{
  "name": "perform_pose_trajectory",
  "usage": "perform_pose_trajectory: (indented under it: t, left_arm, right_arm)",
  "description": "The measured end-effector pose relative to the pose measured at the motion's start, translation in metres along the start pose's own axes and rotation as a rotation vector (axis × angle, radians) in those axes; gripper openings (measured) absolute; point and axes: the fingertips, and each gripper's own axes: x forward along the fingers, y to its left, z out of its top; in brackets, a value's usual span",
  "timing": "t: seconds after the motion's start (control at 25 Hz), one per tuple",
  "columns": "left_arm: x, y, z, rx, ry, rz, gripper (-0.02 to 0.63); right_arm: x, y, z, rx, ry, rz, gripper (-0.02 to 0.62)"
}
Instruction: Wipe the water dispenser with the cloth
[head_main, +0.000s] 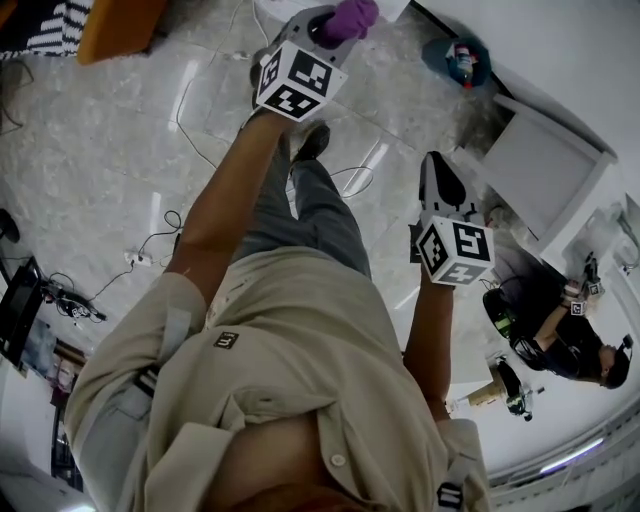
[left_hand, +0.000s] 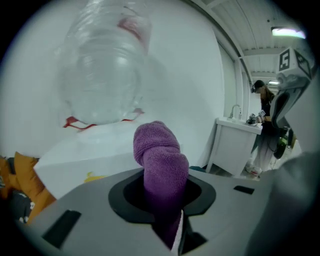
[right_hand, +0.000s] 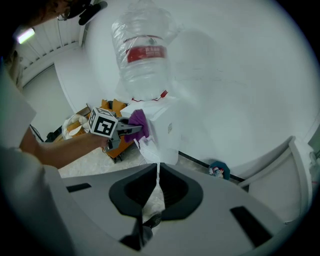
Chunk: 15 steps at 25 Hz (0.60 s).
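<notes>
So the person's got the left gripper (right_hand: 131, 131) stretched out in front. Its jaws are clamped on a bunched-up purple cloth (left_hand: 159, 152) that pokes out past the tips. Right ahead of that gripper is the white water dispenser (right_hand: 162, 130). The big clear bottle (right_hand: 144, 50) sits upside down on top of it, above and ahead of the cloth. From the right gripper view the cloth looks right up against the dispenser's upper edge, but I can't say for sure it's touching.

The right gripper (right_hand: 157, 172) is held lower and further back, off to the right of the left one. Its jaws are closed together with only a thin slit between them and nothing in it. It points toward the dispenser too, but well apart from it.

Past the right gripper, down on the floor by the wall, there's a small blue thing (right_hand: 218, 170) with a can or bottle in it. To that gripper's right is a white cabinet (head_main: 545, 165), and another person (head_main: 570, 335) is just beyond that. Left of the left gripper, beside the dispenser, there's some orange stuff (left_hand: 20, 175). Cables (head_main: 160, 235) trail across the pale floor (head_main: 90, 150).
</notes>
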Motion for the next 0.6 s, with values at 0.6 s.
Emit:
perform_pose_trajectory:
  t: [0.6]
  left_arm:
    - [-0.081, 0.182, -0.05, -0.126, 0.044, 0.374, 0.11]
  right_arm:
    - [0.017, 0.023, -0.005, -0.028, 0.019, 0.028, 0.028]
